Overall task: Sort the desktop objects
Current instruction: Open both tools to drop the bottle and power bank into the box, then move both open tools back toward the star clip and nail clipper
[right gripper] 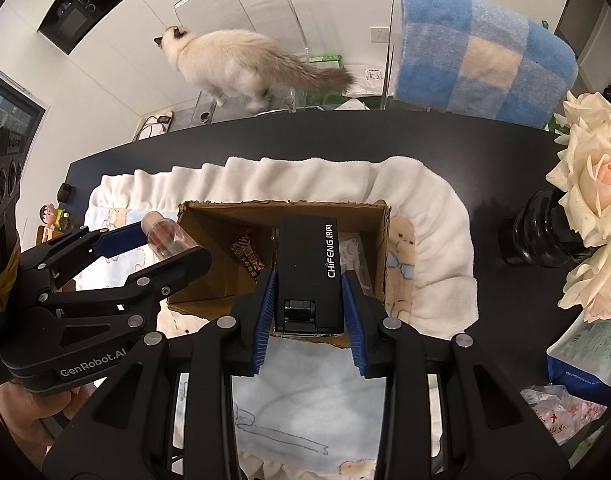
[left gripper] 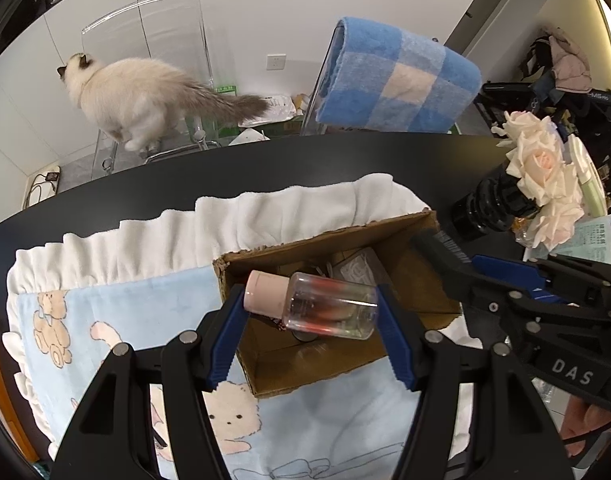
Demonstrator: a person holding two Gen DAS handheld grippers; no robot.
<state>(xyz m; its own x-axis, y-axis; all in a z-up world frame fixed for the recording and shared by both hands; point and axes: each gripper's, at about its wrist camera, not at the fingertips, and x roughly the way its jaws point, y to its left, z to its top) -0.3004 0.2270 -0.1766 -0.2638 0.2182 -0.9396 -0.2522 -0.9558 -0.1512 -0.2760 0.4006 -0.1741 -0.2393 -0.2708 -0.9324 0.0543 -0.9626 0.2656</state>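
Your left gripper (left gripper: 309,320) is clenched on a small clear plastic bottle (left gripper: 329,310) with a smooth pink cap, held sideways between the ribbed blue pads (left gripper: 225,340), cap toward the left pad. You can see reddish liquid inside through the glossy wall. It hangs over the open cardboard box (left gripper: 421,280), above the box's left half.

Your right gripper (right gripper: 307,312) is grasping a black rectangular device (right gripper: 309,268), matte, with "CHiFENG" printed in white along its top face. Its far end reaches over the box (right gripper: 209,264), its near end sits between the blue pads (right gripper: 355,320). In the left wrist view it shows only as a dark bar (left gripper: 437,250) over the box's right side.

The box has raw, torn corrugated edges and plain brown walls. Inside it lies a crinkled snack packet (right gripper: 247,256) with red and white print, beside a pale packet (right gripper: 351,252).

The box sits on a soft fleece blanket (left gripper: 117,316), light blue with cartoon bears and a ruffled white border, spread on a smooth black table (left gripper: 305,164). At the right stand cream fabric roses (right gripper: 597,176) in a glossy black ribbed vase (right gripper: 541,236). Beyond the table, a fluffy cream cat (left gripper: 133,96) stands on a clear acrylic chair (left gripper: 173,32).
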